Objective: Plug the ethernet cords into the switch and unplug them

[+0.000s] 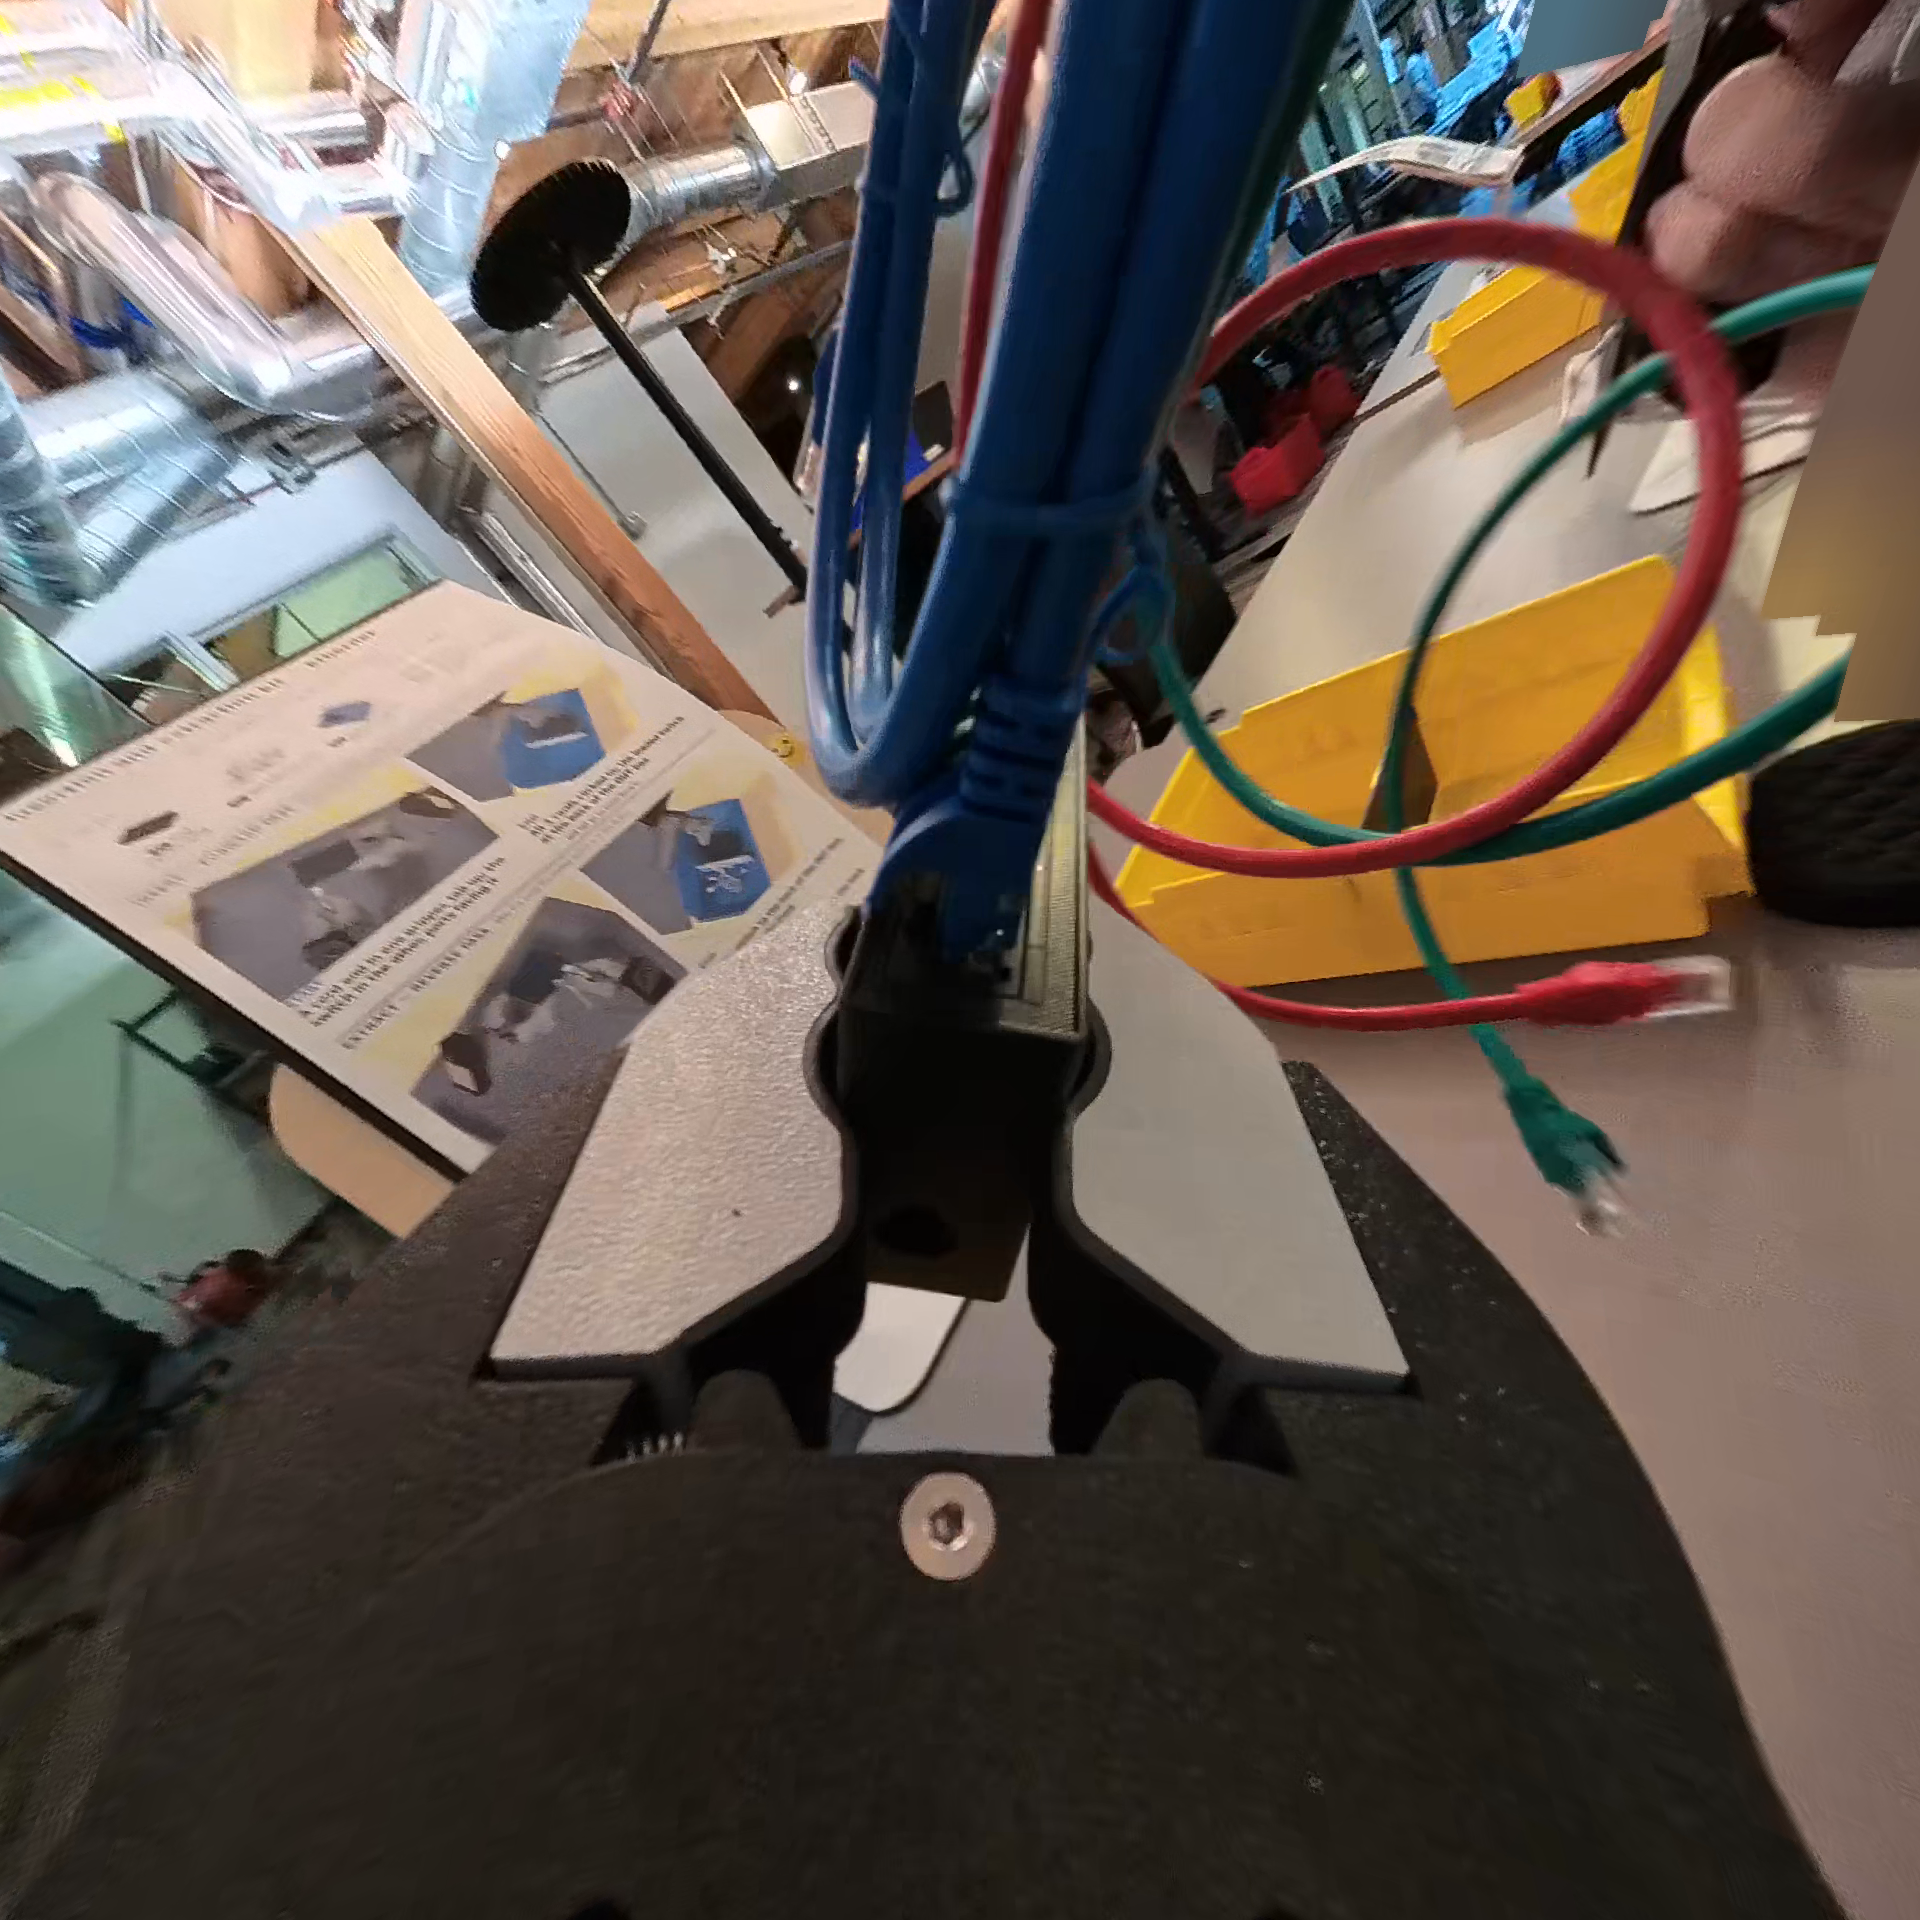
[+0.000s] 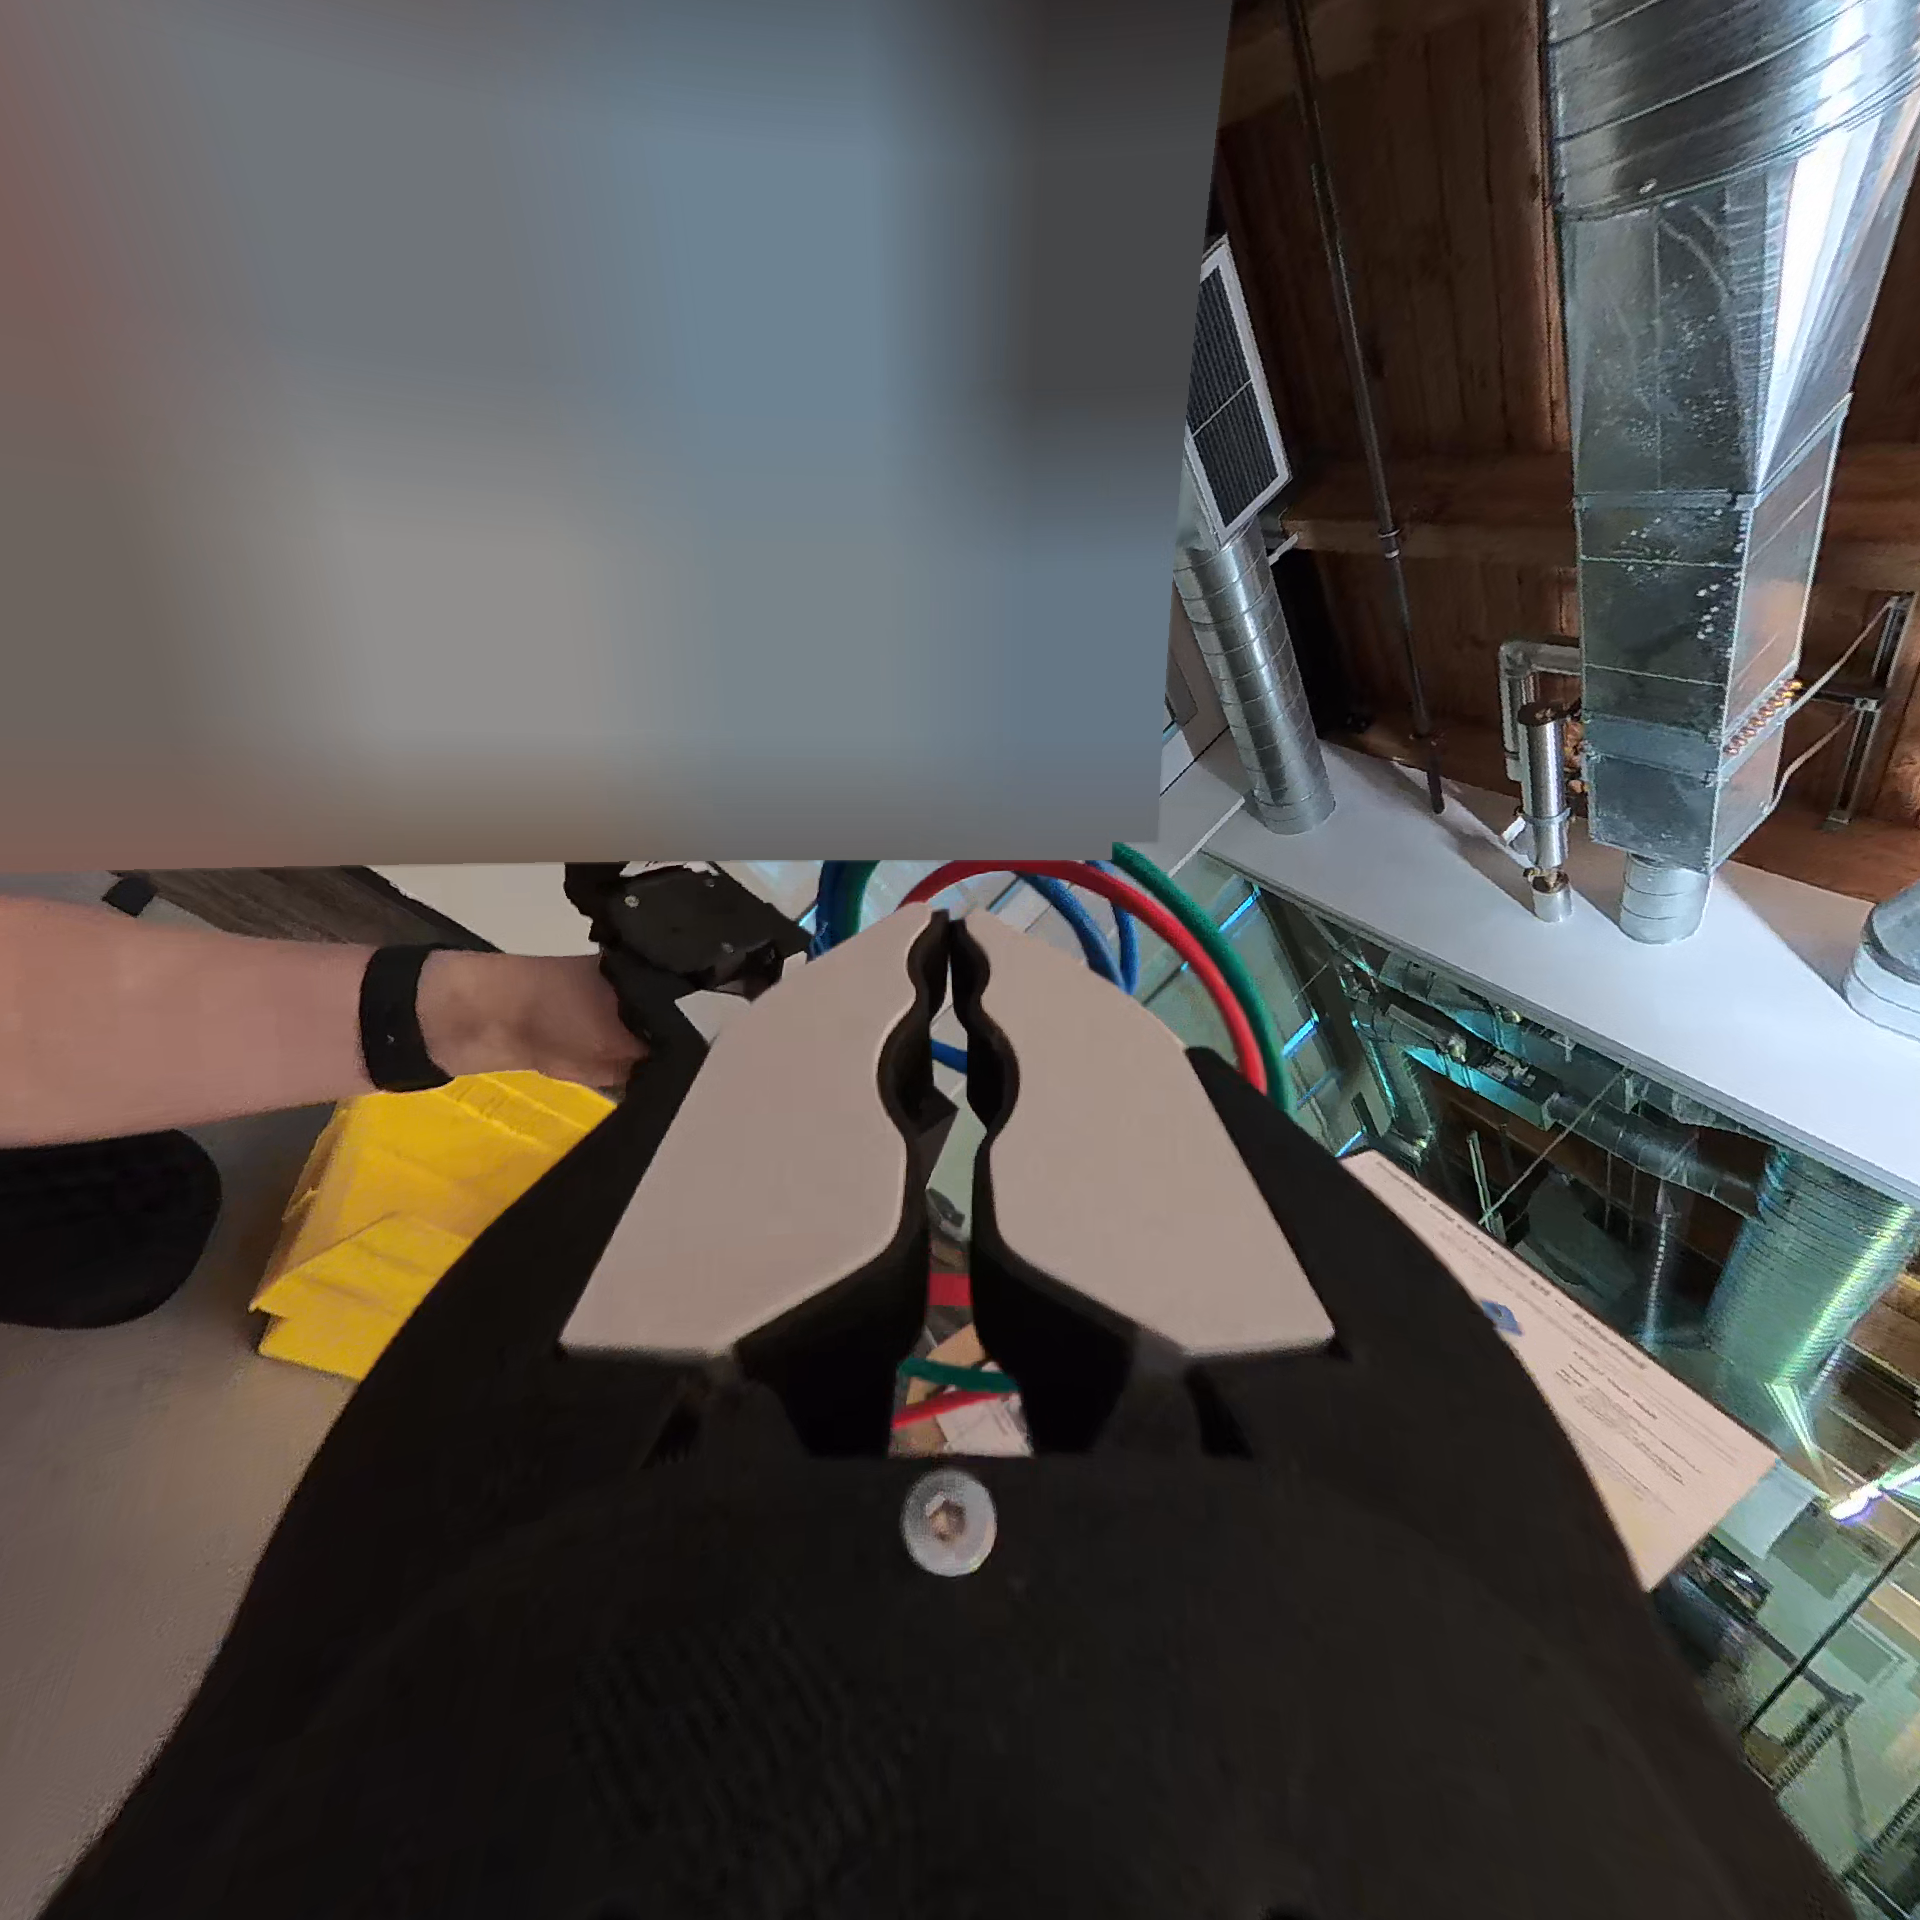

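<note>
My left gripper (image 1: 961, 935) is shut on the black switch (image 1: 945, 1122) and holds it on edge above the table. A blue ethernet cord (image 1: 1039, 416) hangs from above, and its plug (image 1: 977, 862) sits in a port of the switch. A red cord (image 1: 1704, 499) loops at the right, its plug (image 1: 1621, 987) free. A green cord (image 1: 1434, 644) runs beside it, its plug (image 1: 1558, 1143) also free. My right gripper (image 2: 948, 945) is shut, seemingly pinching the red cord (image 2: 1143, 935) that arcs from its tips. The green cord (image 2: 1236, 997) curves alongside.
A yellow bin (image 1: 1455, 914) stands on the grey table (image 1: 1662, 1455) and shows in the right wrist view too (image 2: 416, 1226). A printed instruction sheet (image 1: 416, 831) lies at the left. A black round object (image 1: 1839, 821) sits at the right. A hand (image 2: 520, 1018) holds the left gripper. One gripper's finger ends stand about 20 cm off the other's.
</note>
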A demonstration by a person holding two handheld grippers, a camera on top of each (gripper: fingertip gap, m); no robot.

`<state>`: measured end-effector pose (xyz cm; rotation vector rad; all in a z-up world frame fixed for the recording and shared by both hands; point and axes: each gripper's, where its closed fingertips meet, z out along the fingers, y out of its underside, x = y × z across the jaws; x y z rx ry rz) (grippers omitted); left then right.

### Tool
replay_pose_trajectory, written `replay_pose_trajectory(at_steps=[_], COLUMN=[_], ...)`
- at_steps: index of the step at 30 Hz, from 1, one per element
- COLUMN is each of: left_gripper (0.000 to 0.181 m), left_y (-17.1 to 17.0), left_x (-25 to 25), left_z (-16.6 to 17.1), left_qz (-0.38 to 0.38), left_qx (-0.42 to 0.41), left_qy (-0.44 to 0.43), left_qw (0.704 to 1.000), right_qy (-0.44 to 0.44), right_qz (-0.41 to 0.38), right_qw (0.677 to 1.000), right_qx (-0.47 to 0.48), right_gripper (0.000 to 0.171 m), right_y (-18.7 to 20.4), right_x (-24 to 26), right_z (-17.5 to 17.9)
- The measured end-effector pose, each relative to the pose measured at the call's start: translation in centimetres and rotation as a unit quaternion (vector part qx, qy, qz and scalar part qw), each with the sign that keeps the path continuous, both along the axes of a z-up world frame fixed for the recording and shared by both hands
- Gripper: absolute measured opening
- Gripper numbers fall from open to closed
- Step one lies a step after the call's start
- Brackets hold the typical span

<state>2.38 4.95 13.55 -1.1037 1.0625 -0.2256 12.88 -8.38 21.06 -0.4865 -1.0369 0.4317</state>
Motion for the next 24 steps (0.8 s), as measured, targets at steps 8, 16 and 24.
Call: replay_pose_trajectory(at_steps=[8,16,24], left_gripper=[0.033,0.030,0.029], left_y=[-0.6,-1.6,0.4], left_x=[1.9,3.0,3.7], left_z=[-1.5,-1.8,-4.0], left_qz=[-0.044,-0.104,-0.047], left_qx=[-0.106,-0.196,-0.171], left_qy=[-0.003,-0.040,-0.006], left_qw=[0.993,0.974,0.984], right_qy=[-0.068,-0.100,-0.171], right_qz=[-0.043,-0.046,-0.103], right_qw=[0.996,0.990,0.970], right_qx=[-0.024,-0.083,-0.137], right_gripper=[0.000,0.001,0.001], right_y=[2.0,3.6,8.3], right_x=[-2.2,-3.1,-4.6], right_z=[-2.2,-3.6,-7.9])
